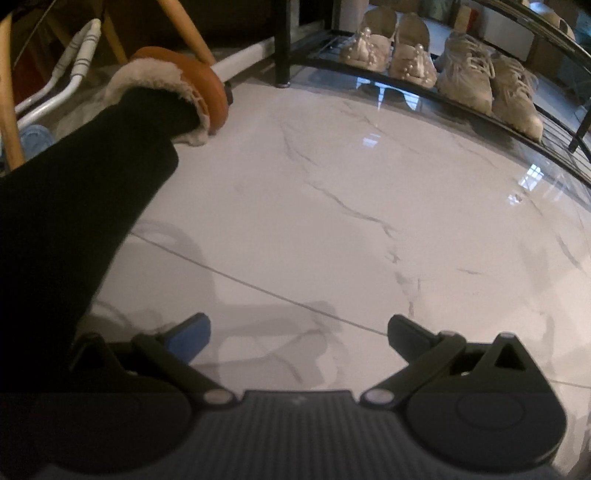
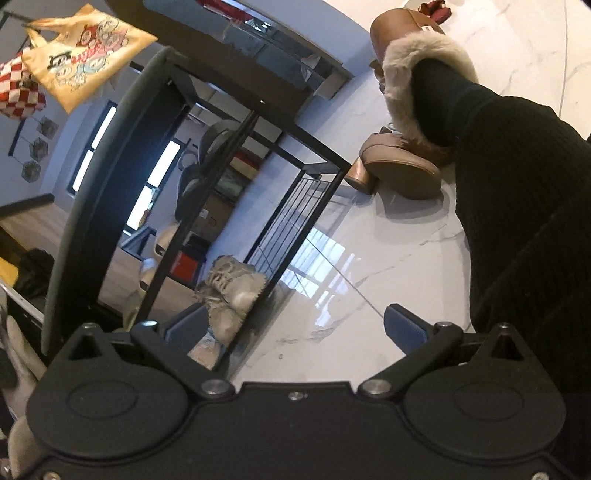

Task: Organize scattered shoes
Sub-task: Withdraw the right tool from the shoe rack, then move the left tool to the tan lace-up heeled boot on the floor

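Note:
My left gripper (image 1: 299,339) is open and empty over the white marble floor (image 1: 332,221). Ahead on the black wire shoe rack (image 1: 480,114) stand a pair of beige pearl-trimmed flats (image 1: 388,51) and a pair of beige lace-up sneakers (image 1: 491,81). My right gripper (image 2: 295,328) is open and empty, tilted, next to the rack (image 2: 280,221). The beige sneakers (image 2: 231,291) show on its lower shelf. A tan block-heel shoe (image 2: 399,173) lies on the floor farther off, beside the person's foot.
The person's leg in black trousers (image 1: 74,221) wears a brown fur-lined slipper (image 1: 184,85), also in the right wrist view (image 2: 417,62). Wooden chair legs (image 1: 184,29) and a white frame (image 1: 62,85) stand at far left. Bags (image 2: 81,55) hang on the wall.

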`<action>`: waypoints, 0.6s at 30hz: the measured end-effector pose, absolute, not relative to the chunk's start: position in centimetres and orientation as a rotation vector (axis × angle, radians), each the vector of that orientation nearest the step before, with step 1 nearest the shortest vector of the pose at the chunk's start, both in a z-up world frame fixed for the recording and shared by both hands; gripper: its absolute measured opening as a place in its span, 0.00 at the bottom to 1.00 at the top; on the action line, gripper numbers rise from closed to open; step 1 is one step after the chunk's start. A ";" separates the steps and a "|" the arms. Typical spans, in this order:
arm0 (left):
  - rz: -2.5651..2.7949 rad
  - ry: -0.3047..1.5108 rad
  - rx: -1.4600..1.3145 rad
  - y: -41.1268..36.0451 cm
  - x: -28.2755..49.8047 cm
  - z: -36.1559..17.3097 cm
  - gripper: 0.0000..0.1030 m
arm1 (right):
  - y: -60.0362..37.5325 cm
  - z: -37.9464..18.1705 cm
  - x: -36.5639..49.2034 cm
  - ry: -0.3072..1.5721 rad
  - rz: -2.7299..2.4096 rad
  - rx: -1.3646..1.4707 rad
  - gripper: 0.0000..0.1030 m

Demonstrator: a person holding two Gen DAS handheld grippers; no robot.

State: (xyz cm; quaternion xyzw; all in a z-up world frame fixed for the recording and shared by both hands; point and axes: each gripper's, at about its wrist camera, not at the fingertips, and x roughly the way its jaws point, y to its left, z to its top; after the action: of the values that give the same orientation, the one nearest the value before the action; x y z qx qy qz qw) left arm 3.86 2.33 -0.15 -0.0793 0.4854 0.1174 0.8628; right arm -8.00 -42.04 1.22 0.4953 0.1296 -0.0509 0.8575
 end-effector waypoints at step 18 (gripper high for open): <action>0.270 0.943 -0.144 5.7 1.1 0.3 0.99 | -40.3 3.0 -8.8 0.320 -0.184 0.914 1.00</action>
State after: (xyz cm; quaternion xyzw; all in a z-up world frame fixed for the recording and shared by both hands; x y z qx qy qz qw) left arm 1.06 5.75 0.30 -0.0689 0.4525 0.1297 0.8796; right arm -8.76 -40.26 3.04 0.4387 0.1535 -0.0884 0.8810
